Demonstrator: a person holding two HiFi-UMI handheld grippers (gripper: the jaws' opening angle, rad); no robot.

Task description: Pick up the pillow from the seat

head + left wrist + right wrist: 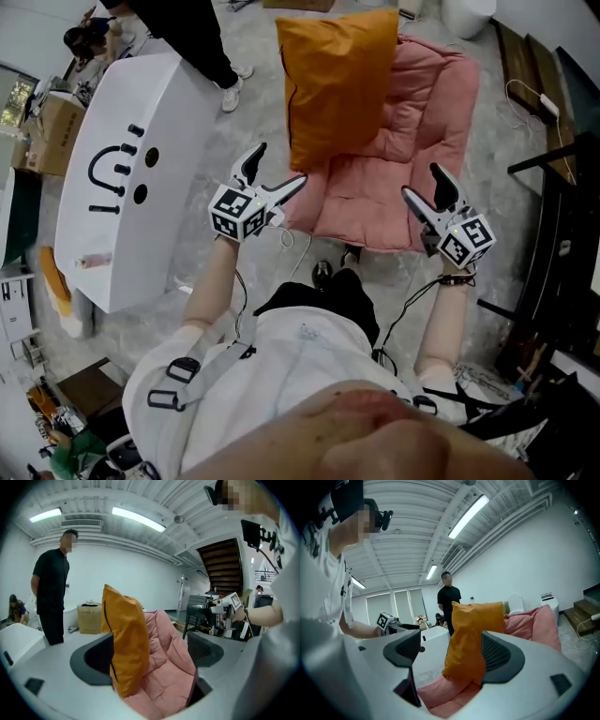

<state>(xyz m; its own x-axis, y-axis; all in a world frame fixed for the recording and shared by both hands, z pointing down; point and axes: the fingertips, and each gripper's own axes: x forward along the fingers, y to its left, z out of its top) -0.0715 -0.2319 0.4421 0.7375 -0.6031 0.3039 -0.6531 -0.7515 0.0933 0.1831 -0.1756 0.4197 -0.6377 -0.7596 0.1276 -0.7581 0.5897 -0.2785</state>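
An orange pillow (337, 80) stands upright on a pink cushioned seat (394, 178), leaning against its left side. Both grippers hover at the seat's front edge, apart from the pillow. My left gripper (279, 165) is open near the seat's front left corner, below the pillow's lower edge. My right gripper (421, 181) is open at the seat's front right. The left gripper view has the pillow (126, 644) and the seat (164, 667) ahead of the open left gripper (150, 656). Past the open right gripper (452, 653), the right gripper view shows the pillow (471, 634). Neither gripper holds anything.
A white rounded block (122, 169) with a drawn face stands left of the seat. A person in black (187, 37) stands beyond it. A cardboard box (52, 131) sits far left. Dark furniture frames (562, 234) line the right side, and a cable (525, 89) trails on the floor.
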